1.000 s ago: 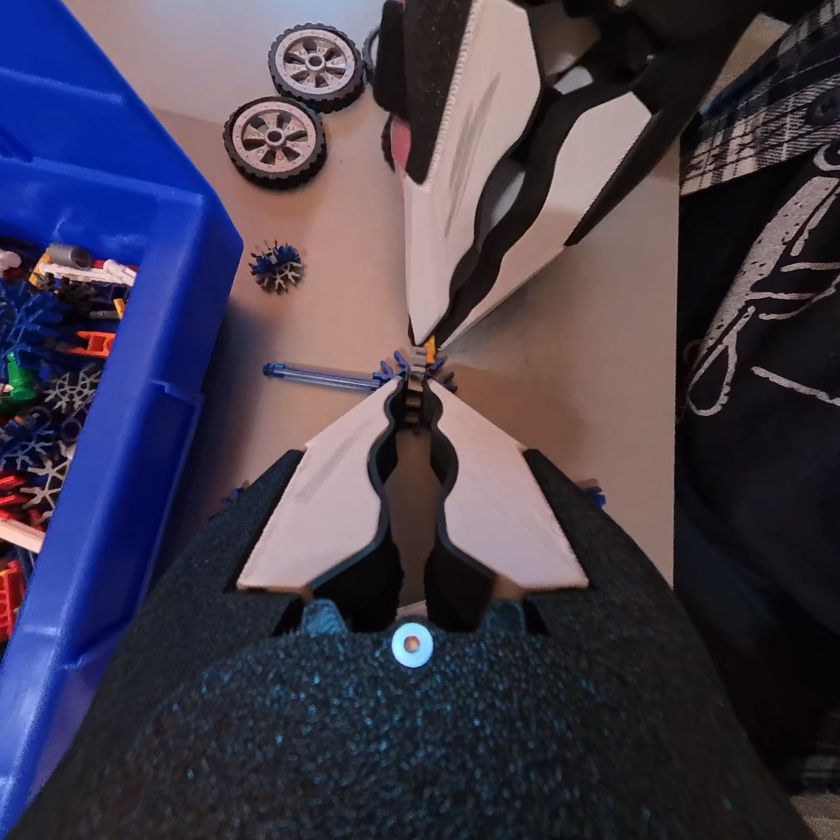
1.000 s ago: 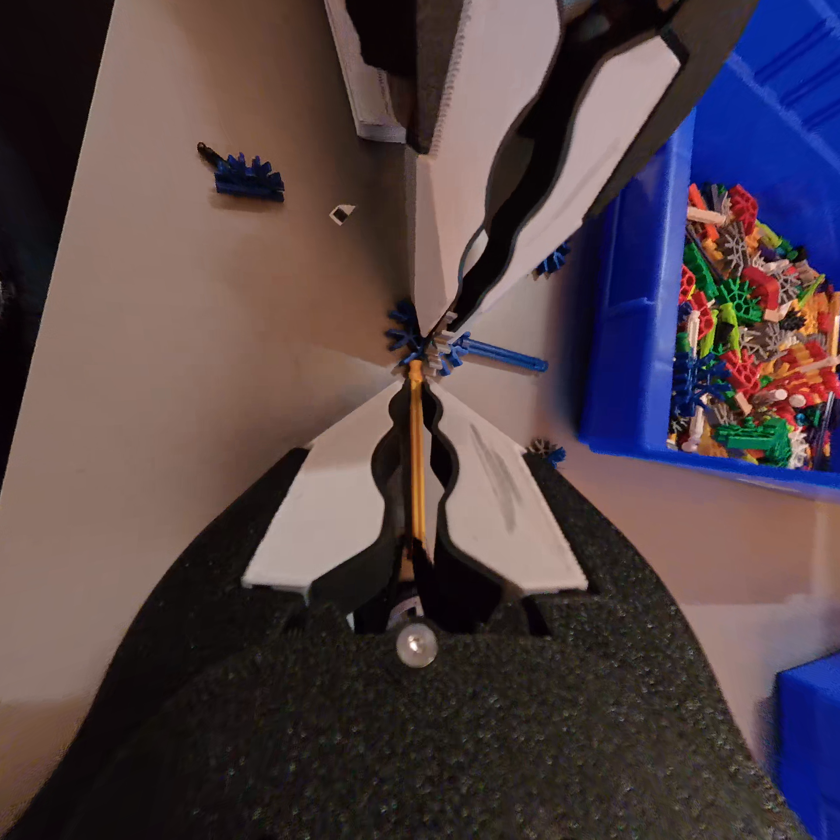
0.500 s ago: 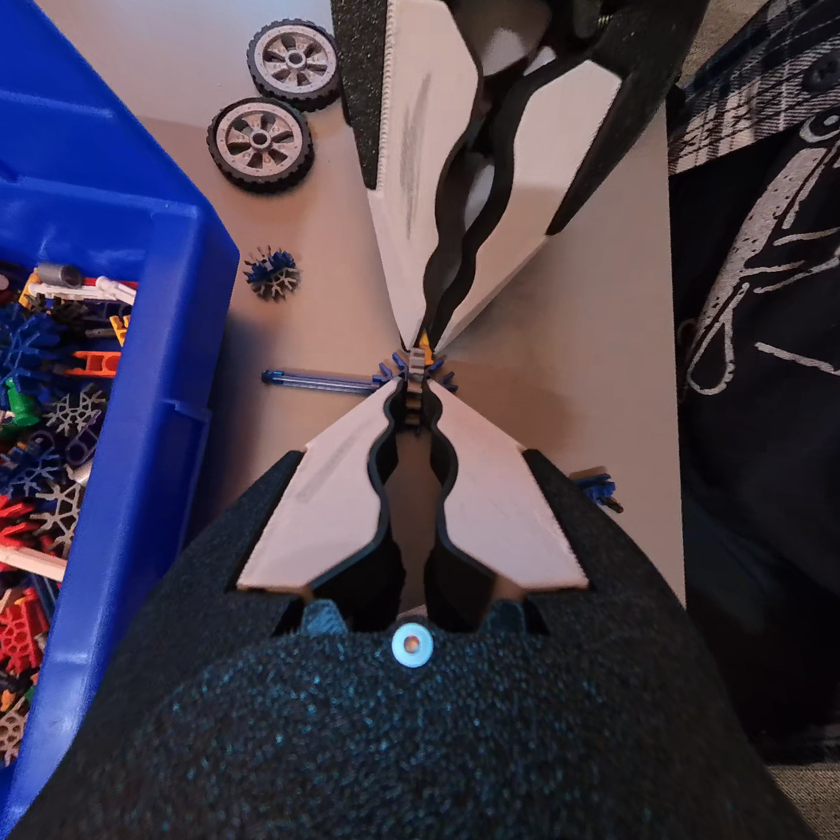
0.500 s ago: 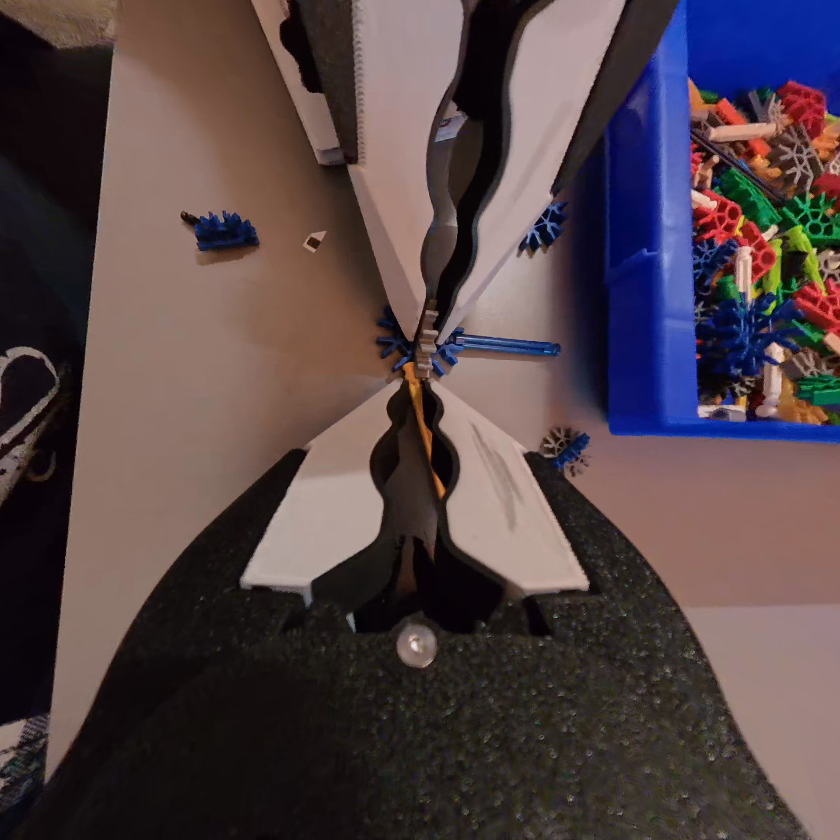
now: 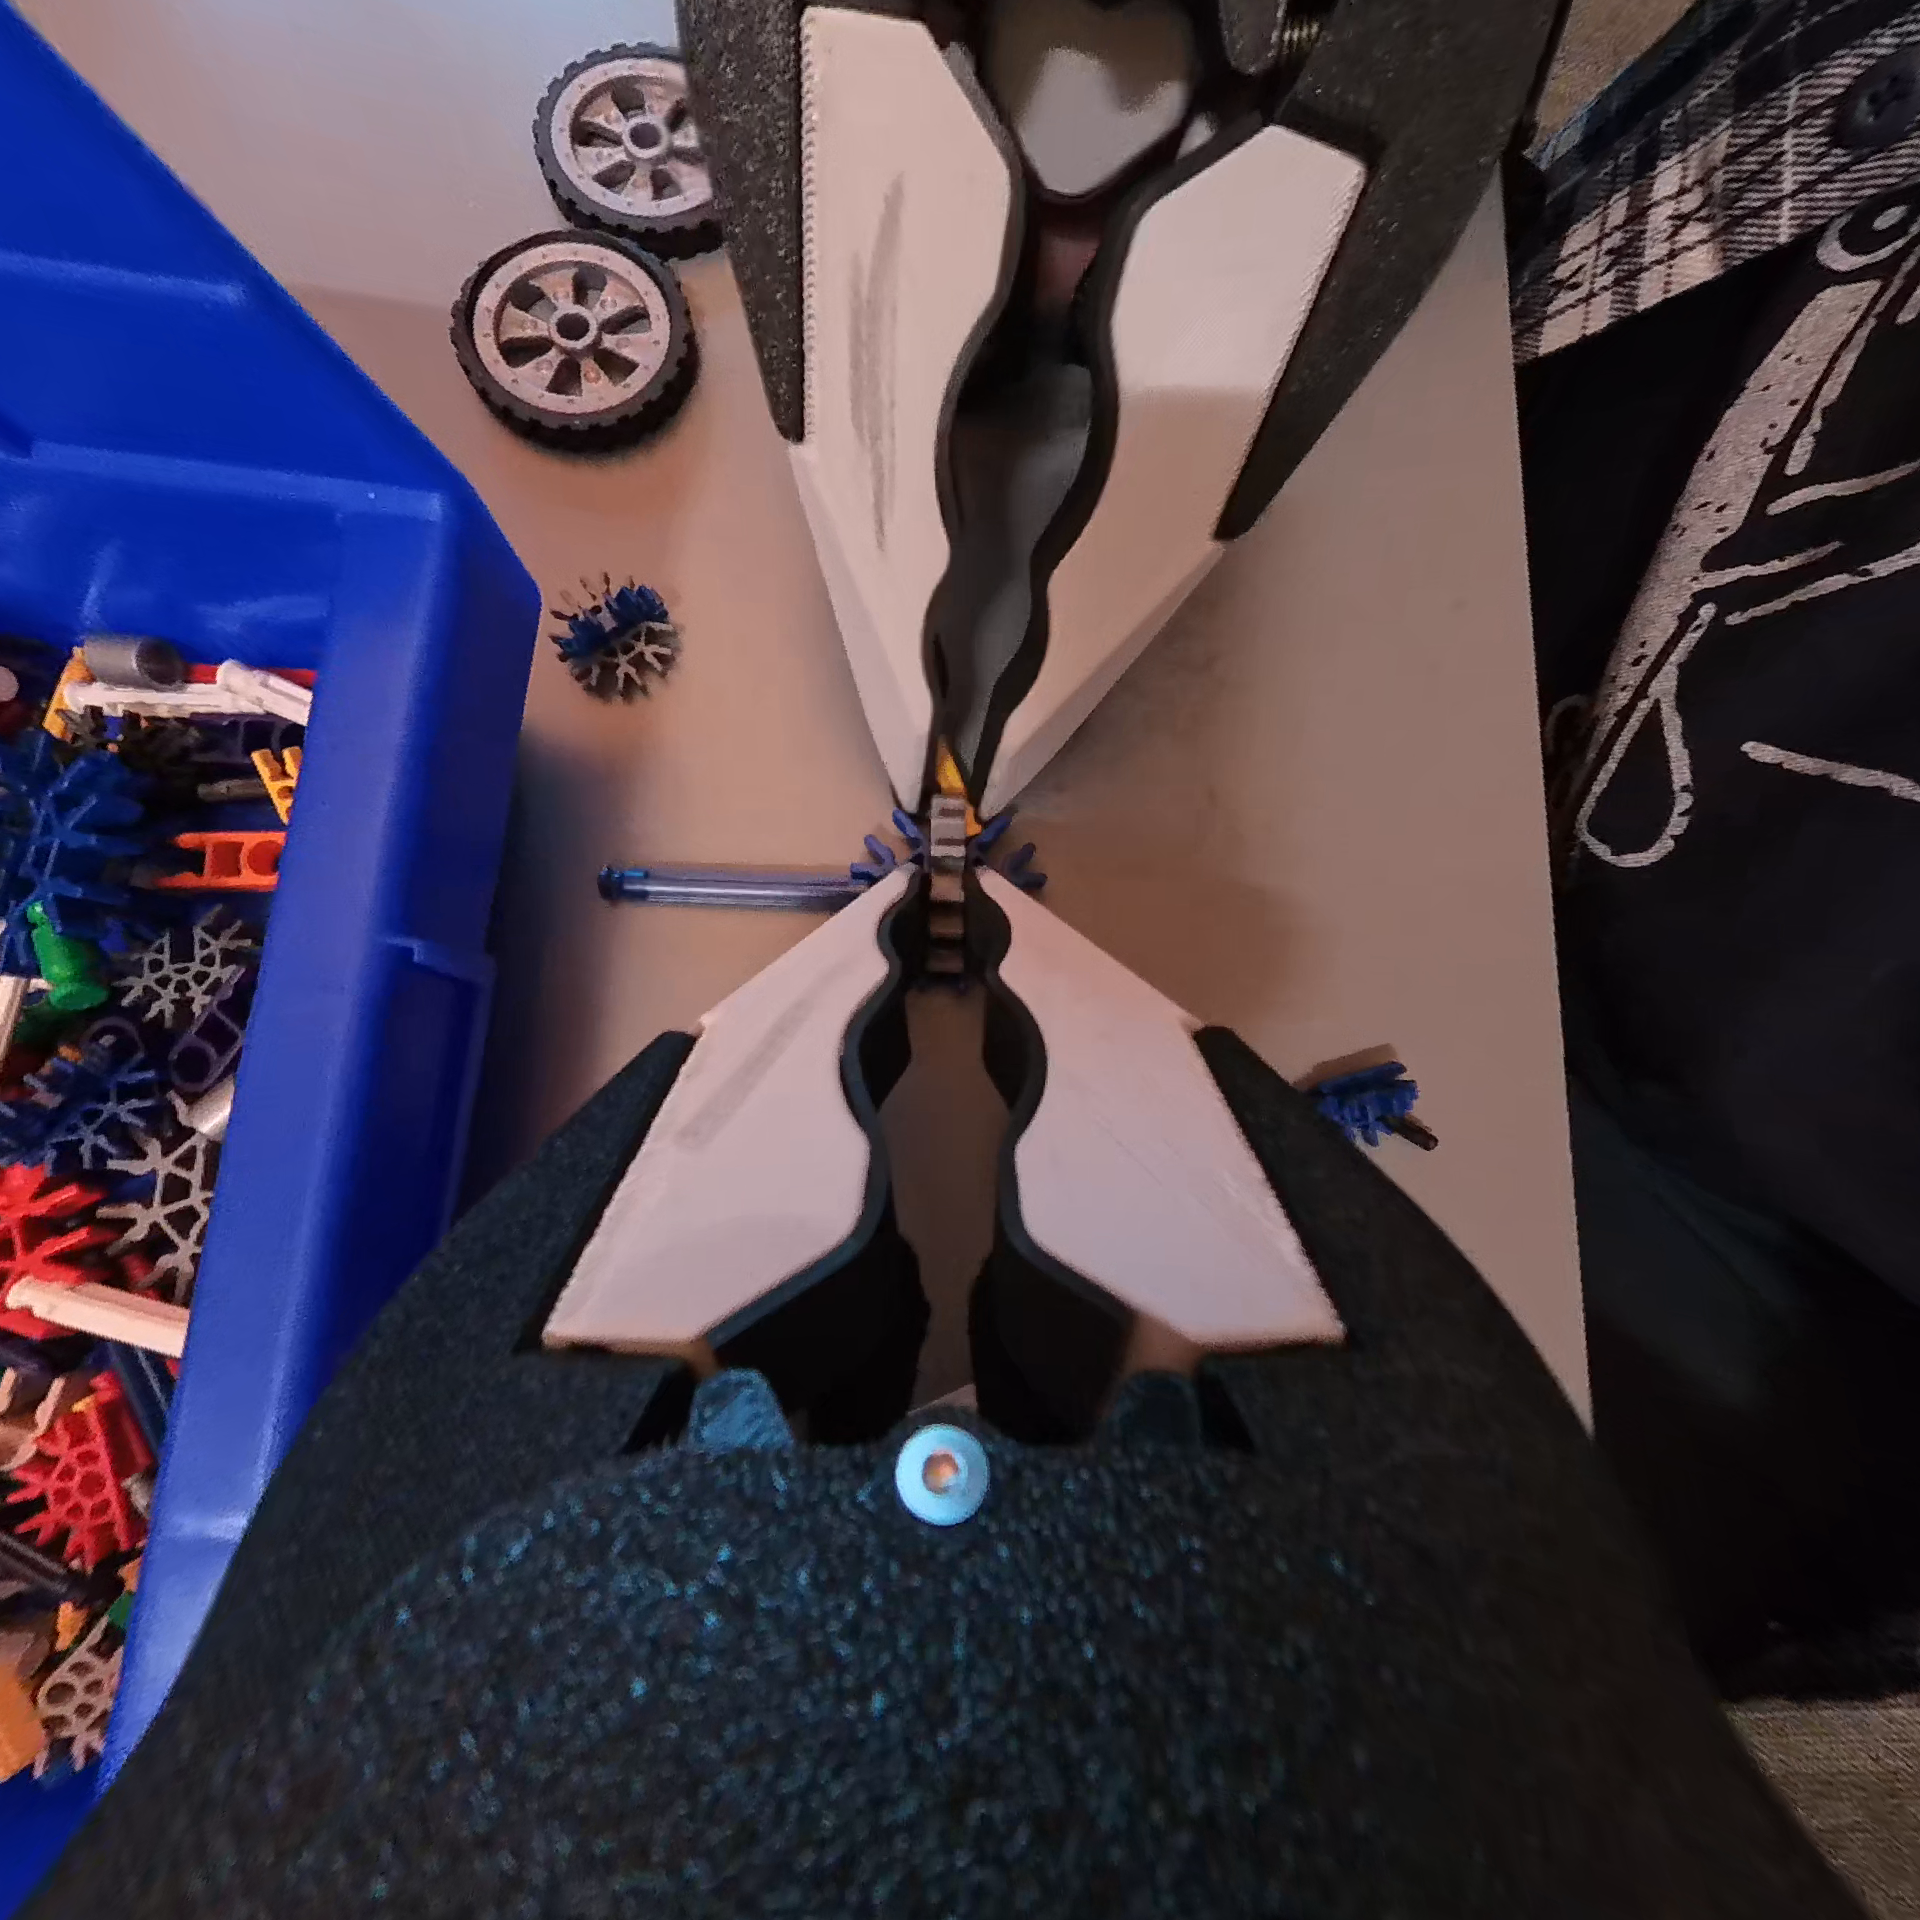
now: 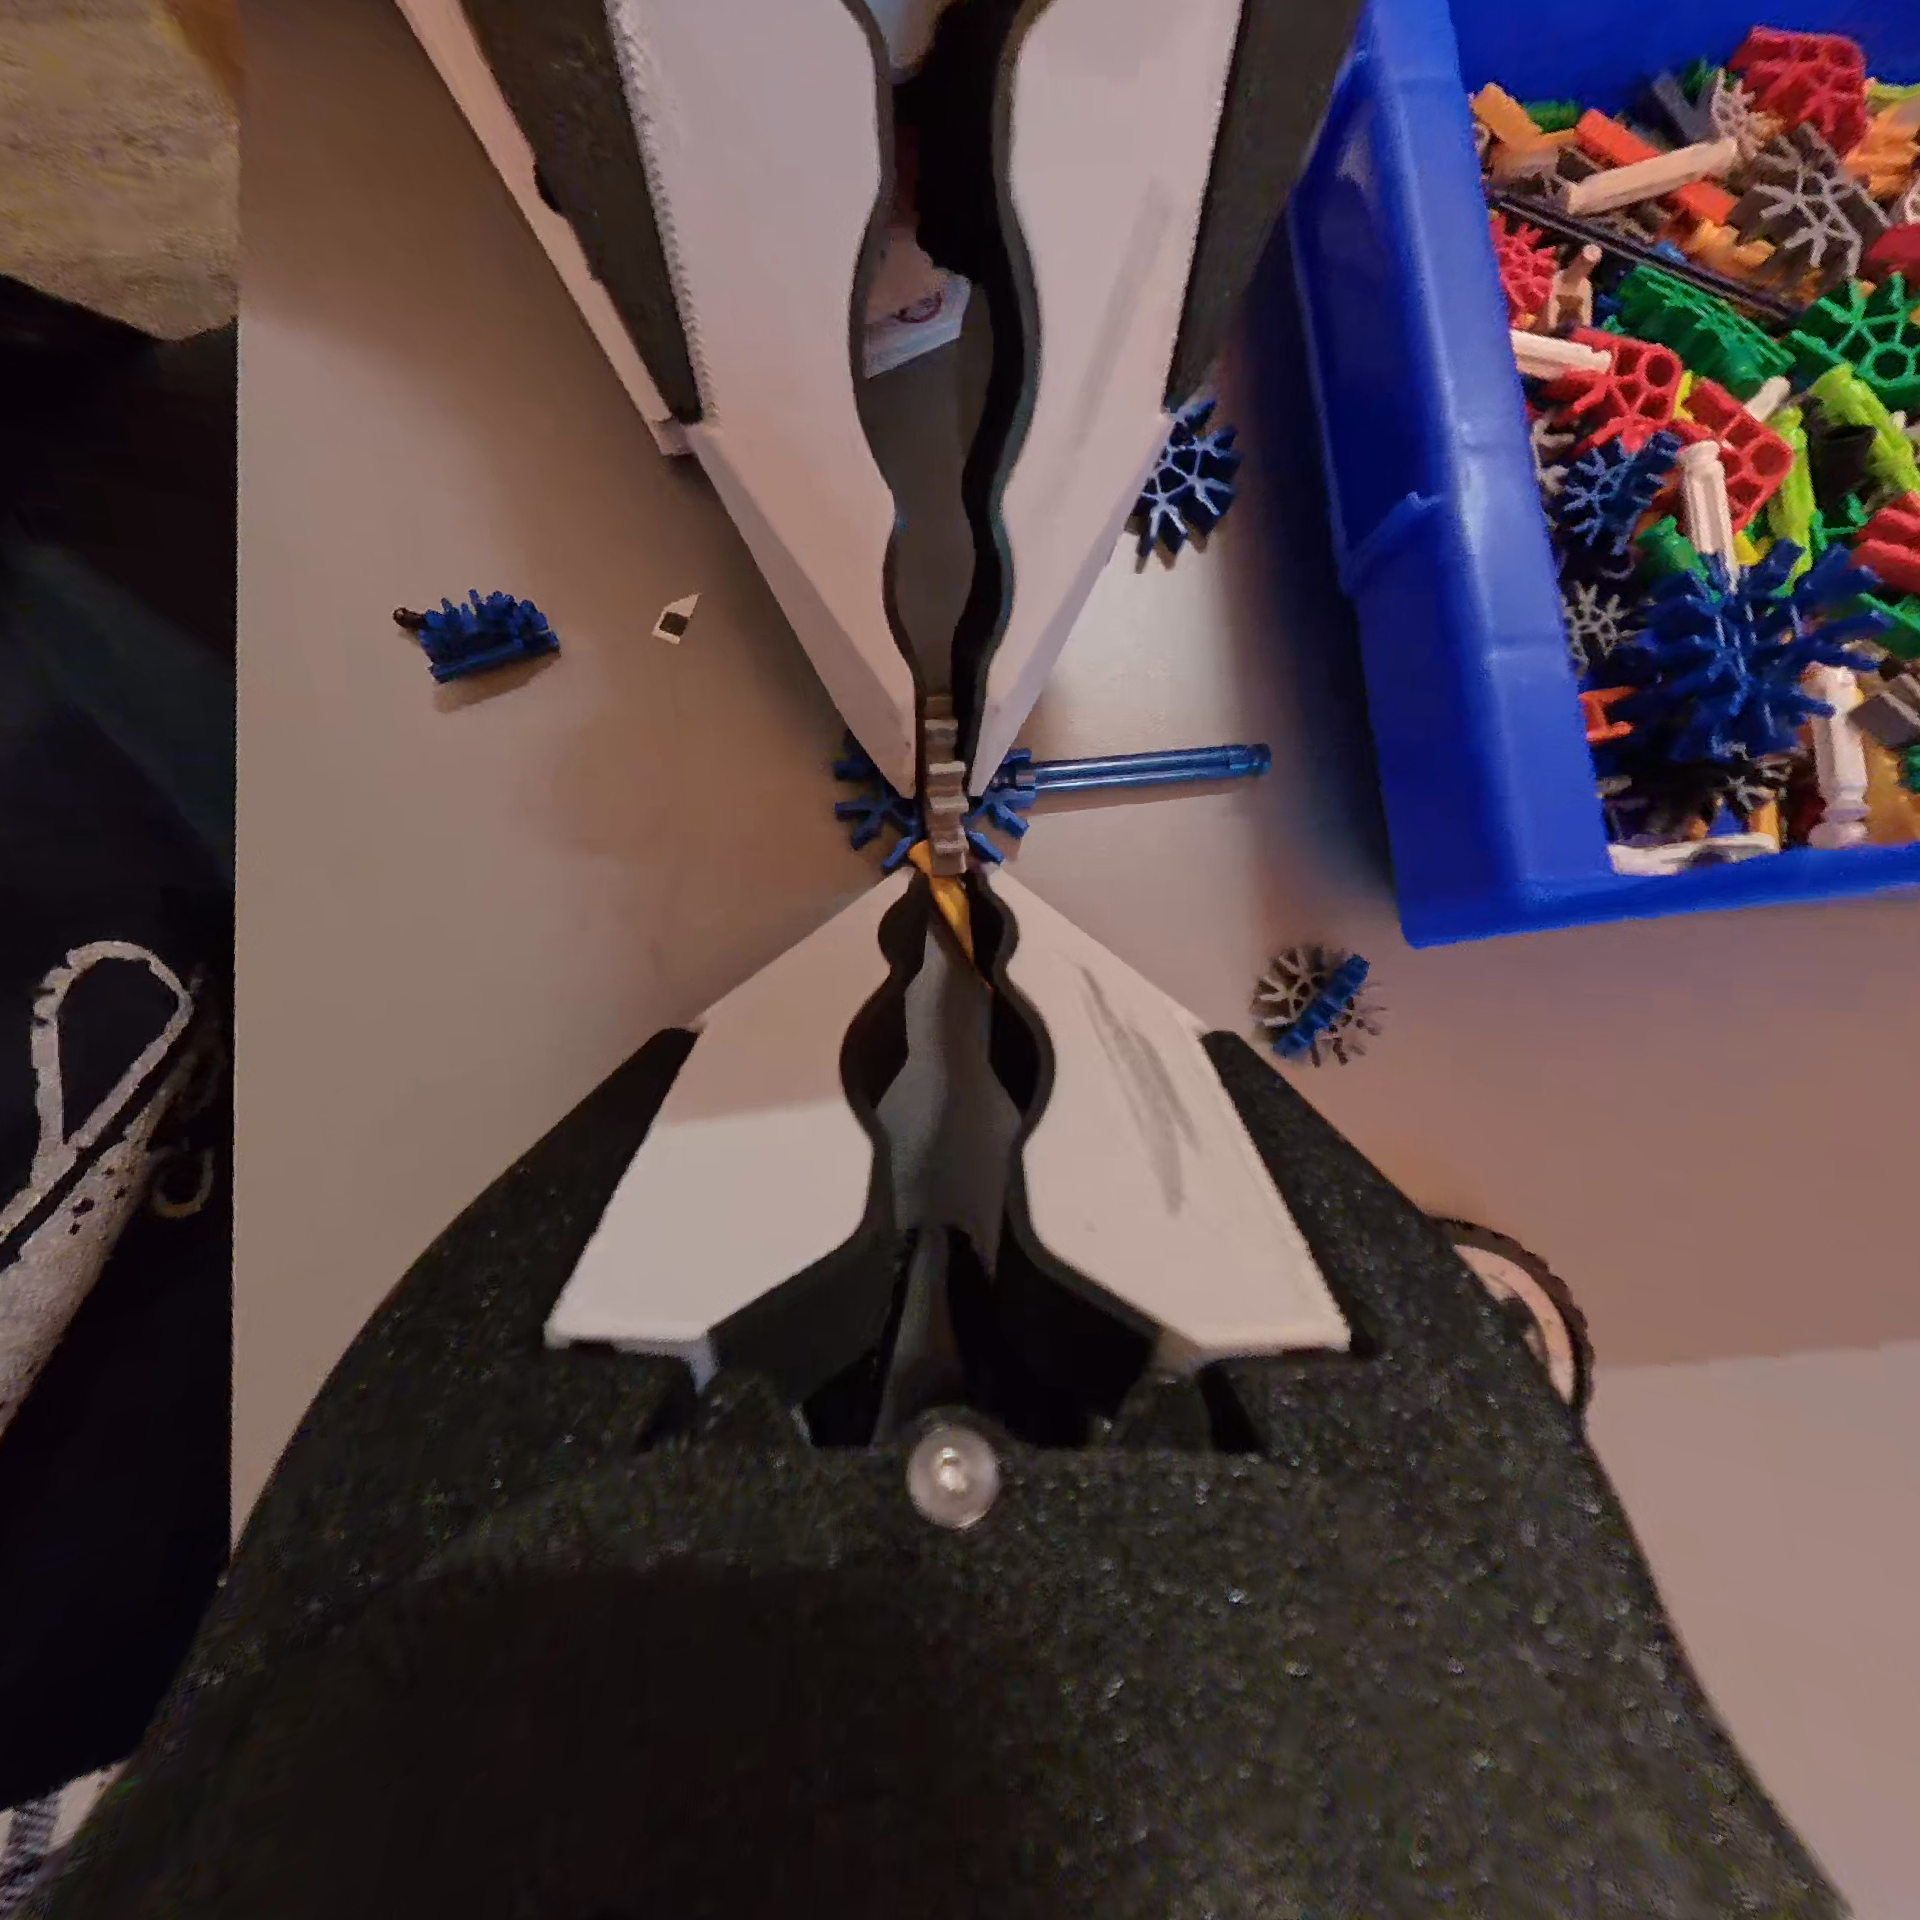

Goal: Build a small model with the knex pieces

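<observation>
Where the 2 hand-held tools meet tip to tip above the beige tabletop (image 5: 1299,779), each is clamped on part of 1 small plastic assembly. Nearest the left wrist camera, the left gripper (image 5: 943,902) has its white fingers drawn narrow and pinches the grey toothed snowflake connector (image 5: 945,862) edge-on. Directly beyond, touching that connector, sits the blue snowflake connector (image 5: 1003,857), and a translucent blue plastic rod (image 5: 727,886) runs out of it sideways toward the blue plastic bin (image 5: 343,935) of mixed construction pieces; the rod's long axis lies across the line of both grippers. Opposite, the right gripper (image 6: 948,883) is likewise closed narrow, on a yellow plastic rod (image 6: 954,914) whose long axis lies along its fingers and points straight into the connector cluster, which lies dead ahead of both grippers. Whether the rod end is seated in a connector cannot be told.

Farther out in the left wrist view:
- 1 loose blue-and-grey connector pair (image 5: 618,655) near the bin
- 2 black-tyred grey spoked wheels (image 5: 571,338) well beyond it
- 1 blue toothed piece with a black pin (image 5: 1366,1101) by the table edge, just beside a dark printed garment (image 5: 1714,727)
</observation>
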Available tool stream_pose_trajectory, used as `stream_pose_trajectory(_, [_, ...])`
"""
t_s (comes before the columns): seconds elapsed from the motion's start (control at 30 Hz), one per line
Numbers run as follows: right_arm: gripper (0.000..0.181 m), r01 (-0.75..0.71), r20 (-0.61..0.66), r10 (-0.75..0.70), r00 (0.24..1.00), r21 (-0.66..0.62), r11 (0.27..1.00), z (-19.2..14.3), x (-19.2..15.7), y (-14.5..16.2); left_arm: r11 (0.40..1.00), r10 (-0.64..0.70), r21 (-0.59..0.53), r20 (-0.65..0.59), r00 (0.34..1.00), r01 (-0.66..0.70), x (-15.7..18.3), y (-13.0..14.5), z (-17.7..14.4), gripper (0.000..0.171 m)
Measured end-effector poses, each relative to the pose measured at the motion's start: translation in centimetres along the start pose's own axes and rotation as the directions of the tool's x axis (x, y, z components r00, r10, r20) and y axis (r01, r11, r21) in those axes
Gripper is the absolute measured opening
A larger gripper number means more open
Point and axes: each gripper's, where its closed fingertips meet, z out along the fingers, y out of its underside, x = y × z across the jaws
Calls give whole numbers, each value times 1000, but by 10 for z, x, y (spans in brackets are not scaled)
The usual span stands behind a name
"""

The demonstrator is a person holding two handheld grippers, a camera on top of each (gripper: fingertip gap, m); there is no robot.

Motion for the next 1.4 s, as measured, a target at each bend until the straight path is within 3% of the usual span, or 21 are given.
stream_pose_trajectory(0.33, [6,-81,-47,81,996,16,997,0,1,-1,1000,4,-6,11,1000,-4,0,0,0,3])
stream_pose_trajectory(0.77, [6,186,-66,-185,980,-2,983,0,1,-3,1000,1,-1,-15,1000,-1,0,0,0,3])
stream_pose_trajectory(1.03, [6,23,26,-24,999,21,1000,1,1,-2,1000,-4,30,-21,1000,4,0,0,0,3])
stream_pose_trajectory(1.4, [4,-157,30,157,987,12,987,2,2,-3,1000,-6,24,26,1000,5,-1,0,0,2])
